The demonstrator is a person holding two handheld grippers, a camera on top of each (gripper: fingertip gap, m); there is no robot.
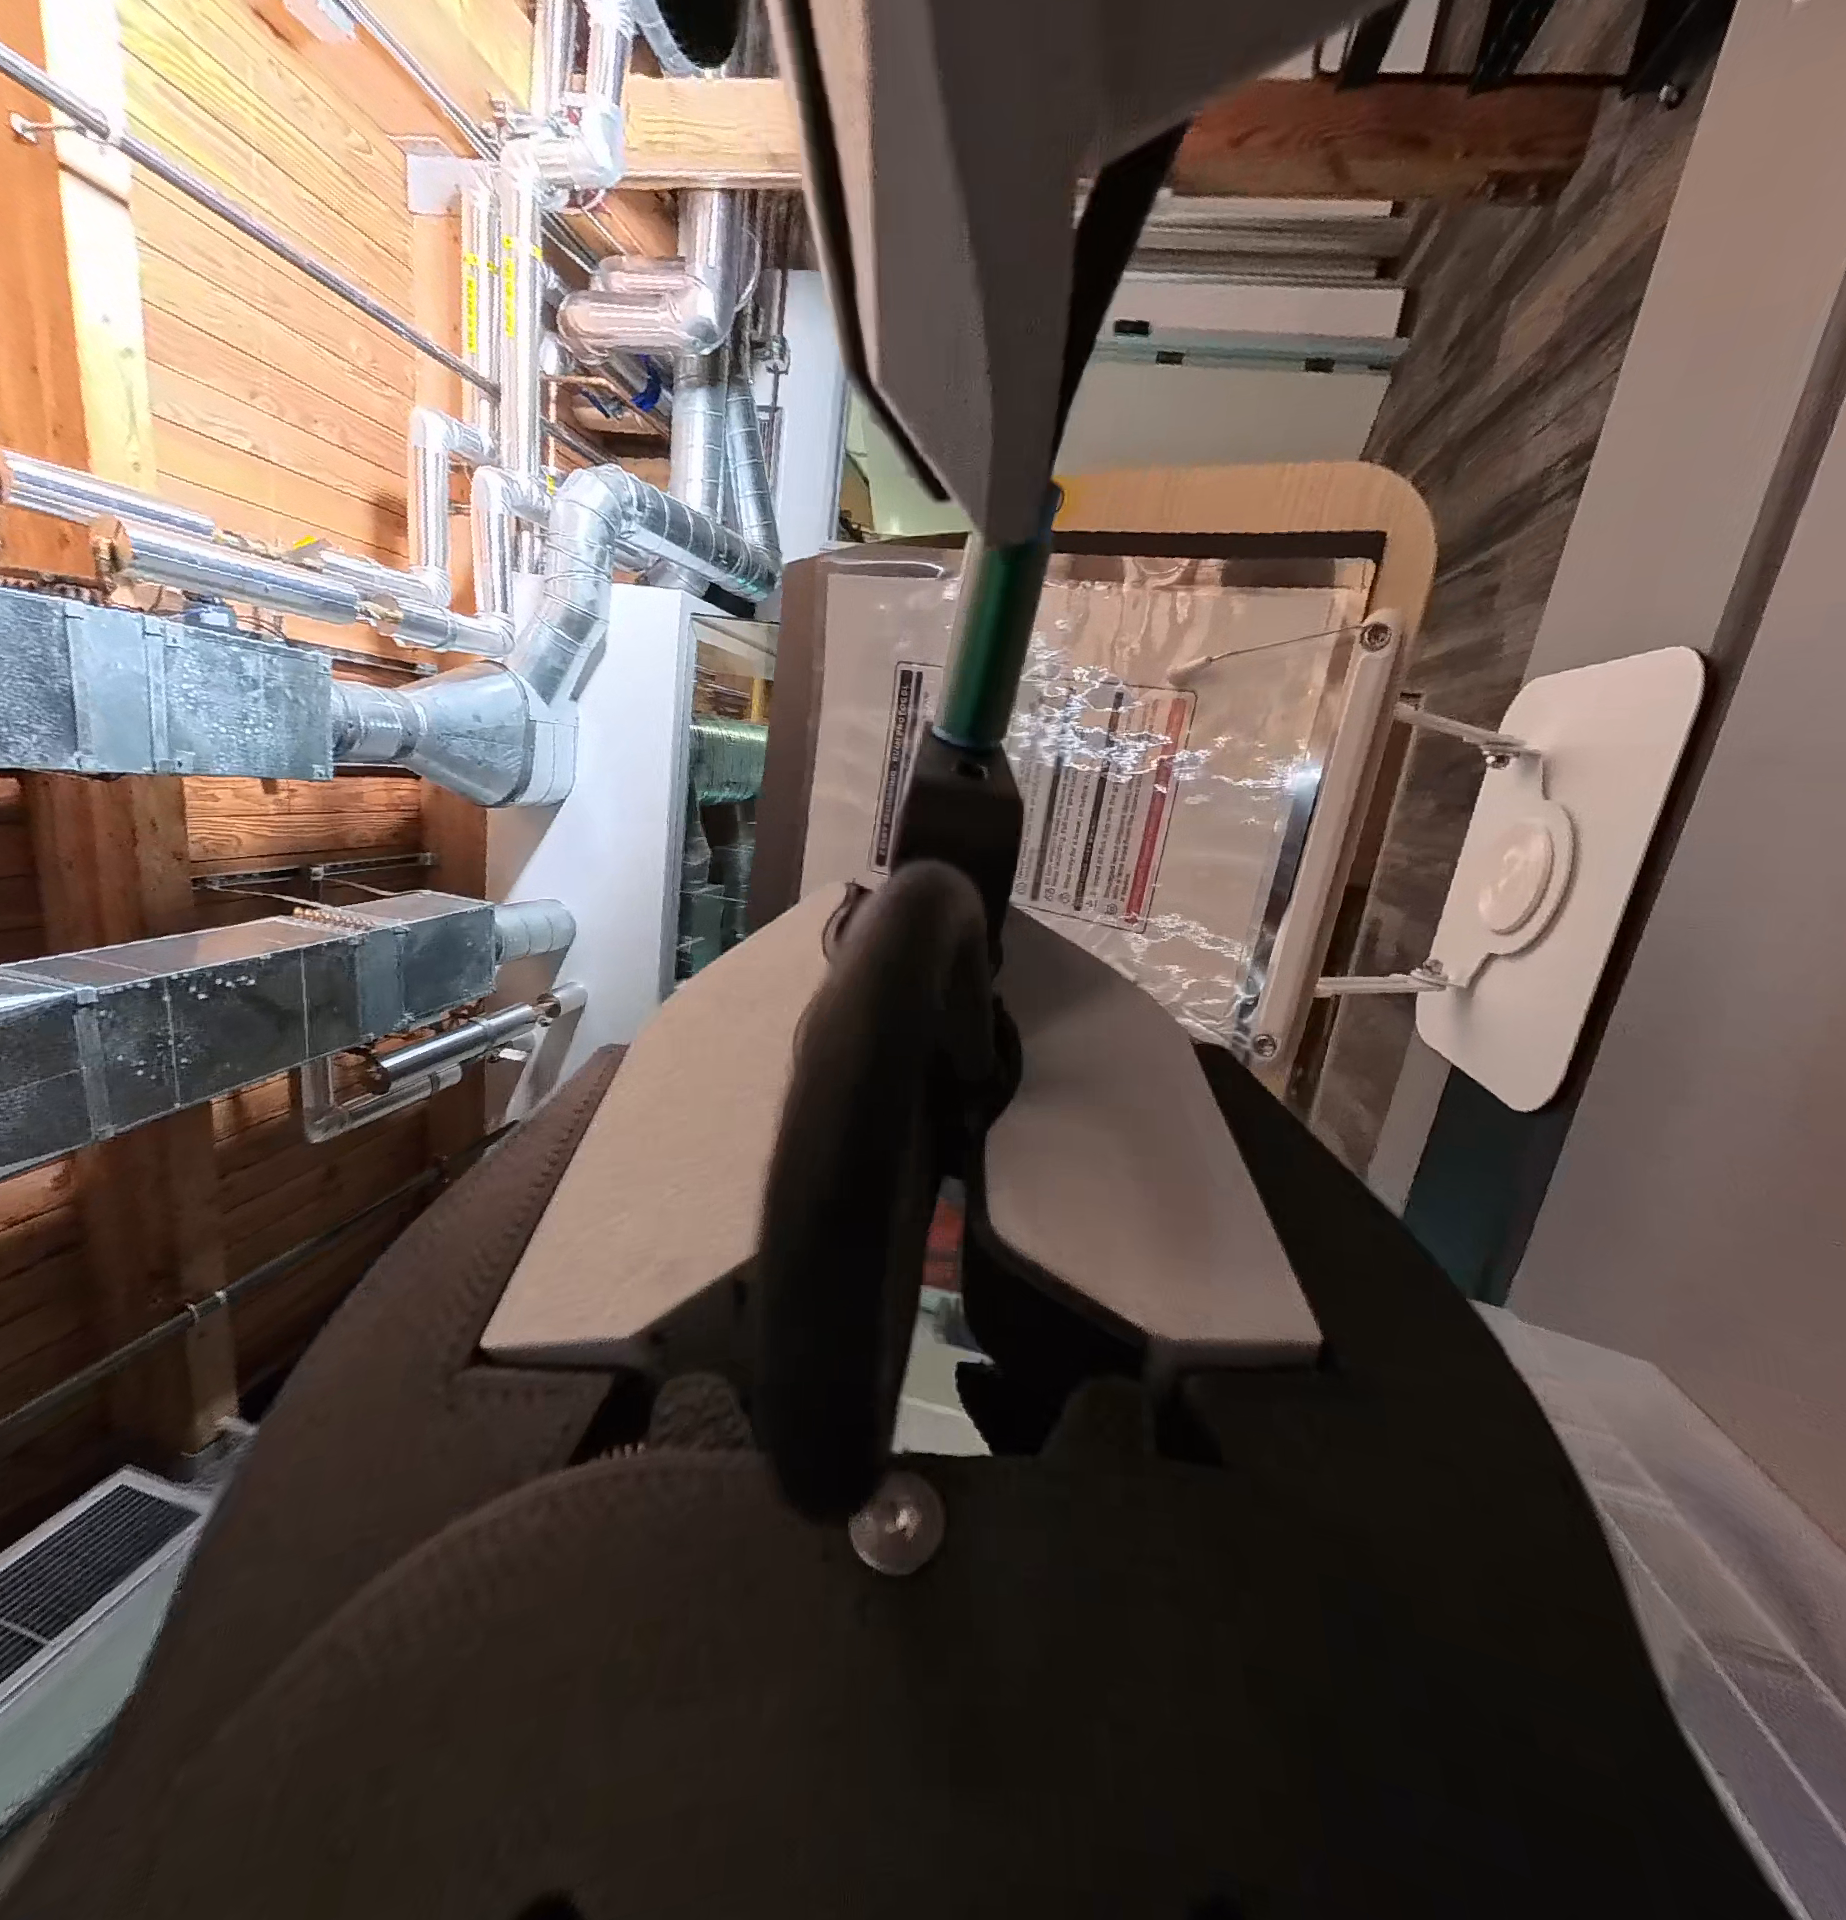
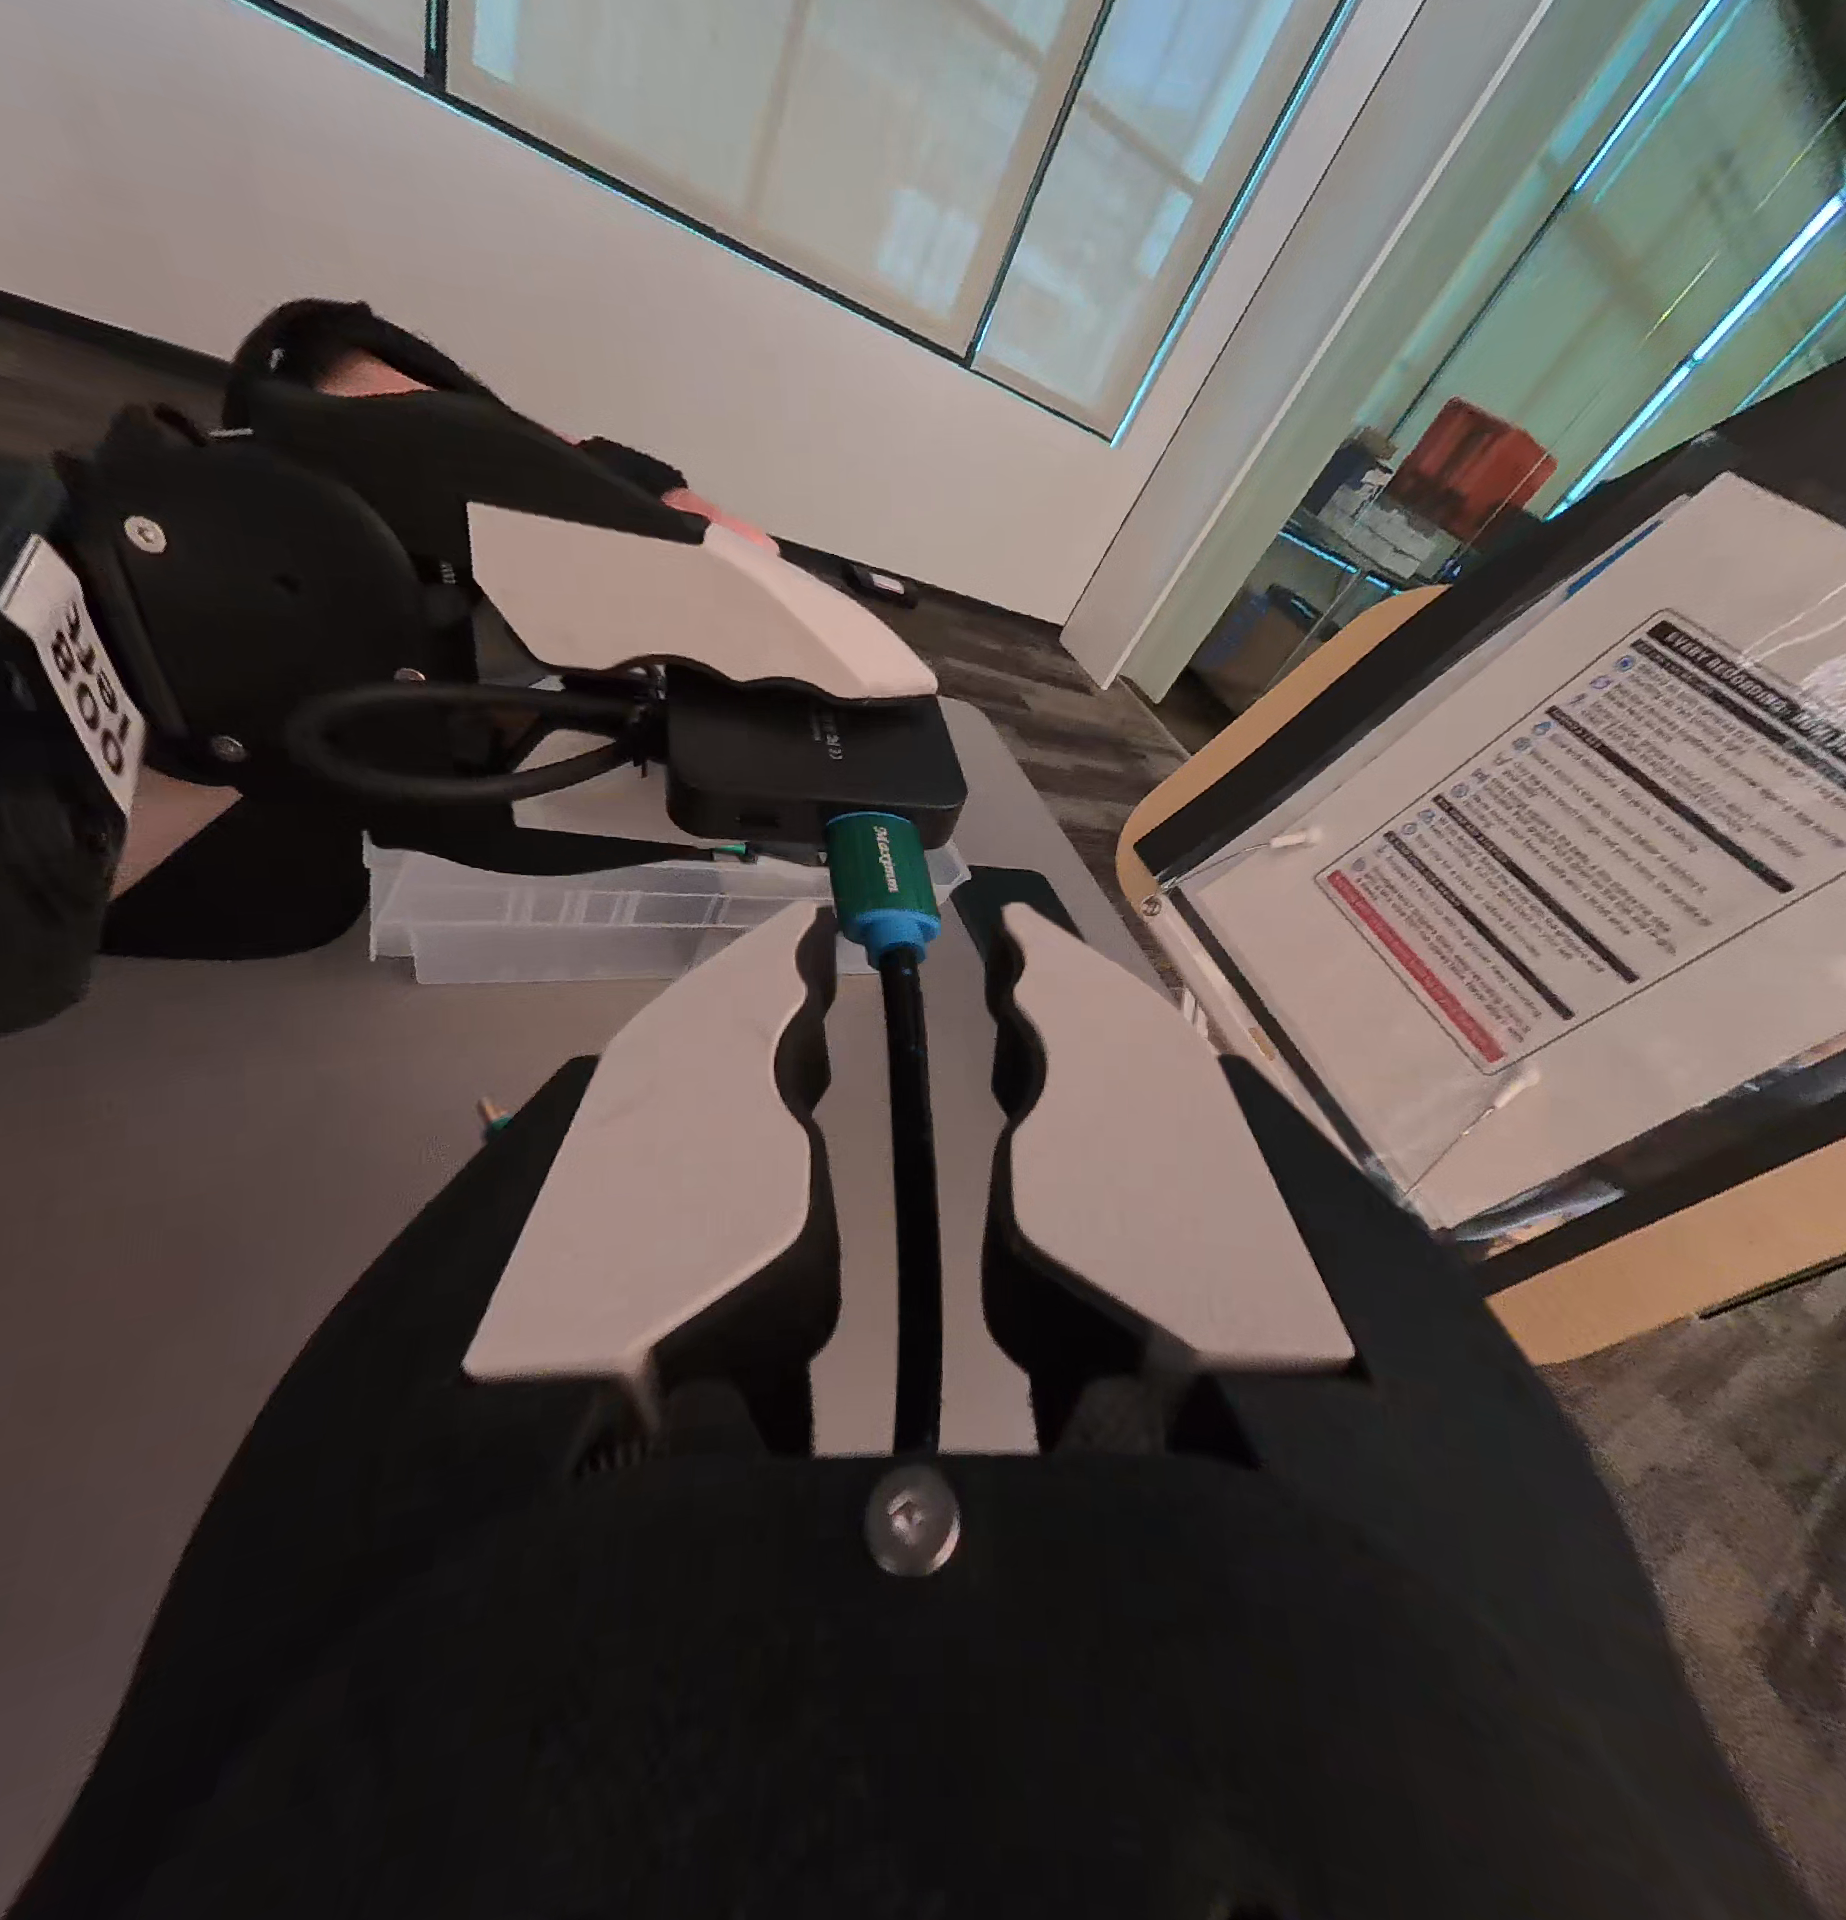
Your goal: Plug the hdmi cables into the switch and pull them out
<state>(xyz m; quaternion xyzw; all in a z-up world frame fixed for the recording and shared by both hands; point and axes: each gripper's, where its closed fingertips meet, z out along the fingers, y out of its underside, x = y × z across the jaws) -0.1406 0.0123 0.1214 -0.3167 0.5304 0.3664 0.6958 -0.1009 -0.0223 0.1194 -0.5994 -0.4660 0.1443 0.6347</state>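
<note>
I'm in an office-like workspace: glass partition walls (image 2: 815, 156), grey carpet tiles (image 2: 1054, 675), exposed silver ducts (image 1: 150, 675) on a timber ceiling (image 1: 275, 260).

The HDMI switch (image 2: 815, 764) is matt black plastic; the plug (image 2: 883, 873) seated in it has a satin green metallic sleeve with a blue plastic collar, and its black cable (image 2: 914, 1174) shines slightly. The fingers (image 2: 680, 1153) look like matt, faintly grainy off-white plastic on textured black mounts (a bright metal screw (image 2: 911, 1527) between them). The grey surface (image 2: 223, 1195) is smooth and dull. Glossy, wrinkled clear film covers the paper sheet (image 2: 1521, 852).
</note>
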